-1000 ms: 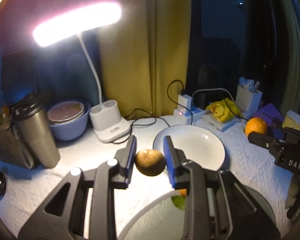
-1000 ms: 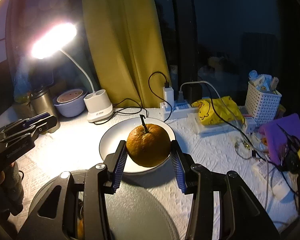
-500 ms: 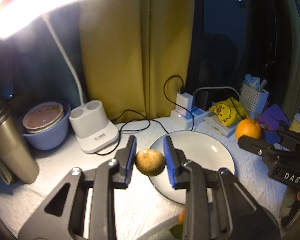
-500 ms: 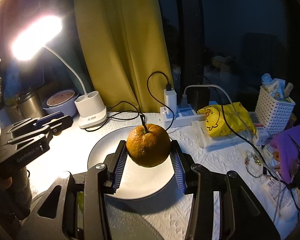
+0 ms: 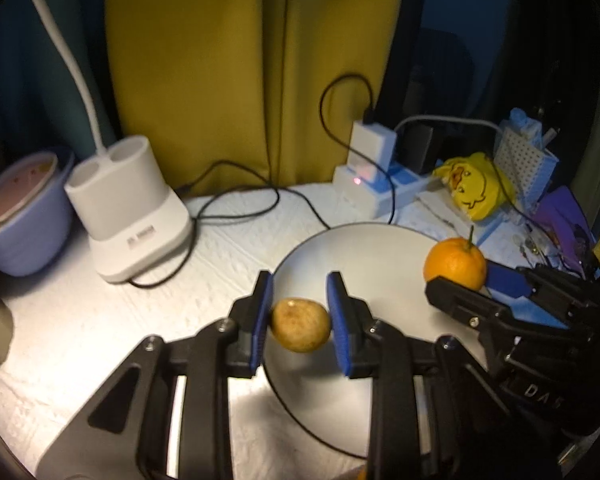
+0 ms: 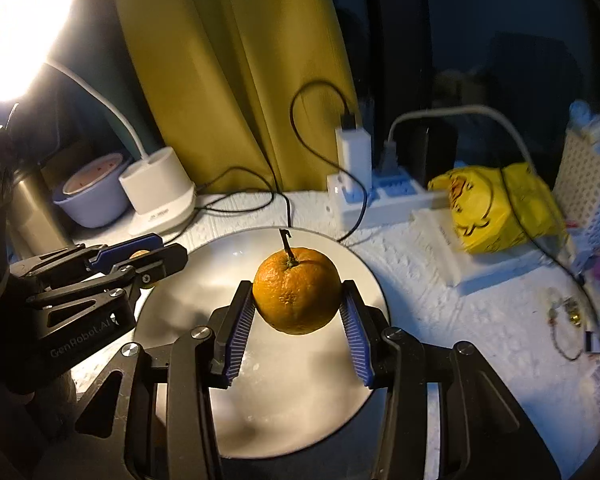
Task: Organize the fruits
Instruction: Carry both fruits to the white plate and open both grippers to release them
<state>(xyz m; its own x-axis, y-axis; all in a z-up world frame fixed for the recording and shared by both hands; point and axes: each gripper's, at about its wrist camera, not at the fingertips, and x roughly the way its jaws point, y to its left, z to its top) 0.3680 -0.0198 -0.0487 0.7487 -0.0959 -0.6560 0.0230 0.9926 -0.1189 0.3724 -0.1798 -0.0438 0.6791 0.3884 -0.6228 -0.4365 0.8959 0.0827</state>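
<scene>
My left gripper [image 5: 300, 312] is shut on a small brown-yellow fruit [image 5: 300, 330] and holds it above the left edge of a white plate [image 5: 380, 252]. My right gripper [image 6: 296, 320] is shut on an orange [image 6: 297, 296] with a stem and holds it over the same plate [image 6: 300, 400]. The orange [image 5: 455, 265] and the right gripper [image 5: 476, 284] show at the plate's right side in the left wrist view. The left gripper [image 6: 156, 258] shows at the plate's left rim in the right wrist view.
A white lamp base [image 5: 128, 208] and a lilac bowl [image 5: 20, 216] stand at the left. A power strip with chargers [image 5: 376, 176], black cables, a yellow duck bag [image 5: 476, 192] and a white basket [image 5: 528, 164] lie behind the plate. A yellow curtain [image 5: 252, 60] hangs behind.
Both grippers moved forward and lower toward the white plate, each still holding its fruit. The plate now lies under both fruits.
</scene>
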